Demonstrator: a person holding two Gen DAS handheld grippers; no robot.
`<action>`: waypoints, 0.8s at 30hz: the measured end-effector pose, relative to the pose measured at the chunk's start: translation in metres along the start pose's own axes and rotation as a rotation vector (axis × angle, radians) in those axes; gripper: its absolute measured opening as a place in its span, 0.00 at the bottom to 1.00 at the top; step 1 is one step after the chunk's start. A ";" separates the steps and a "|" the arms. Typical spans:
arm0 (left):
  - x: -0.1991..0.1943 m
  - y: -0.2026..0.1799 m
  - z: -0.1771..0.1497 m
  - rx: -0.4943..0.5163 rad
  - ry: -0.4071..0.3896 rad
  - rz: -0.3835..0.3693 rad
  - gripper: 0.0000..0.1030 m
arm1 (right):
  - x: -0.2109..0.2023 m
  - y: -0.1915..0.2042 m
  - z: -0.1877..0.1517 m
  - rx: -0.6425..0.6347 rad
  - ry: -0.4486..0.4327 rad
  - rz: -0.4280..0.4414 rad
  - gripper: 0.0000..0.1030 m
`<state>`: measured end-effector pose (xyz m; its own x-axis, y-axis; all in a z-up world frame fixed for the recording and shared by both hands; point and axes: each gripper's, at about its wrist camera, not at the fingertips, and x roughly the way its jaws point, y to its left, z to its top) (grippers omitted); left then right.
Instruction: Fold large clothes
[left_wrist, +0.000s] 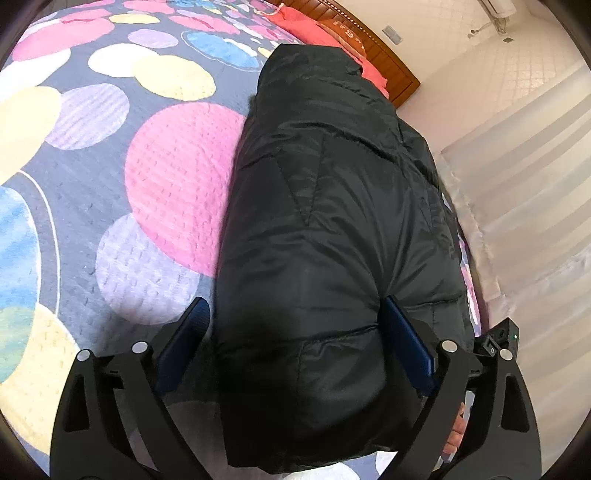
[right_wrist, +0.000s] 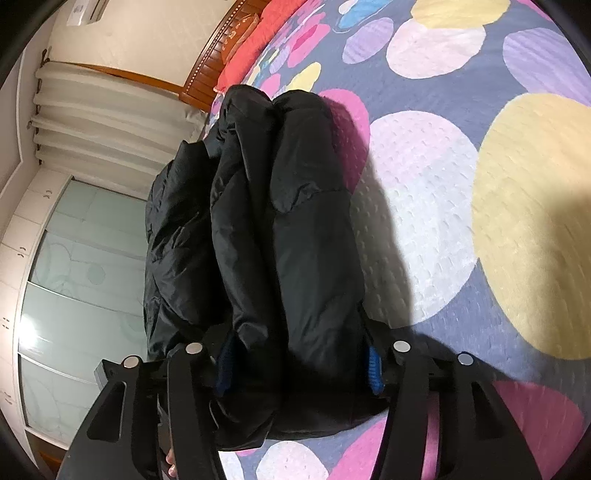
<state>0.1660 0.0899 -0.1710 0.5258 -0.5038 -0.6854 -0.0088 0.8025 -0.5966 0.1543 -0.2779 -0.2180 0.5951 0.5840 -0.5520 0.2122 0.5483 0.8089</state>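
A black padded jacket (left_wrist: 325, 206) lies folded lengthwise into a long bundle on the bed; it also shows in the right wrist view (right_wrist: 280, 229). My left gripper (left_wrist: 295, 332) straddles the near end of the bundle, its blue-padded fingers (left_wrist: 404, 343) pressed against both sides of it. My right gripper (right_wrist: 299, 363) holds a thick fold of the jacket between its blue pads (right_wrist: 373, 369), which are mostly buried in the fabric.
The bed has a quilt (left_wrist: 110, 184) with large coloured circles, also in the right wrist view (right_wrist: 461, 221). A red pillow (left_wrist: 314, 26) and a wooden headboard (left_wrist: 391, 62) lie beyond the jacket. White curtains (left_wrist: 517, 192) and a glass-door wardrobe (right_wrist: 74, 258) stand beside the bed.
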 end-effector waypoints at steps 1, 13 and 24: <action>0.000 -0.001 0.000 0.000 0.000 0.007 0.92 | -0.001 -0.001 -0.001 0.005 -0.001 0.004 0.55; -0.019 -0.014 -0.007 0.063 -0.033 0.095 0.92 | -0.021 -0.007 -0.014 0.020 -0.014 0.008 0.61; -0.038 -0.029 -0.022 0.167 -0.111 0.227 0.93 | -0.051 0.002 -0.036 -0.018 -0.073 -0.054 0.62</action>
<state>0.1270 0.0788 -0.1369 0.6161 -0.2744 -0.7383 -0.0017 0.9369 -0.3497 0.0963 -0.2847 -0.1958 0.6384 0.5086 -0.5777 0.2319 0.5886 0.7745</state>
